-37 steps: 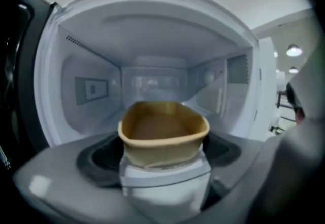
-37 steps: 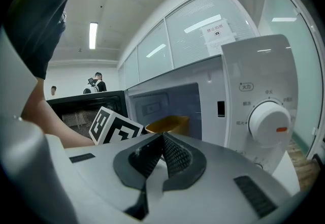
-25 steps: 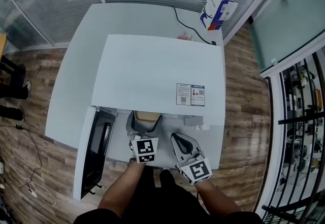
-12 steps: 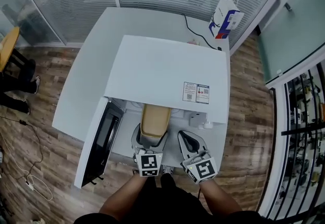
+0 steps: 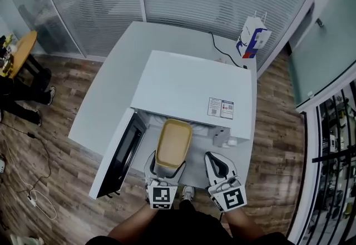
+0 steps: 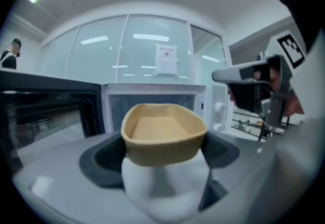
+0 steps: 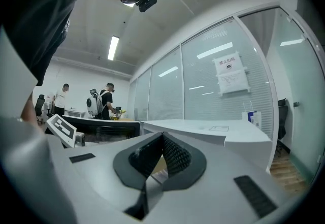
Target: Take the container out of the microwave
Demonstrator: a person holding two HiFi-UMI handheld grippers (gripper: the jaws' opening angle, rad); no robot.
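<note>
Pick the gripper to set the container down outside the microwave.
Left. The left gripper is shut on the container, in front of the microwave; the right gripper is shut and empty beside it.

Pale grey shells on both tools here: the left gripper and the right gripper, each backed by a white cube printed with black square markers. Up close, the right one shows a dark oval recess and 2 black pads with a fine mesh texture. The person's clothing is dark.
</note>
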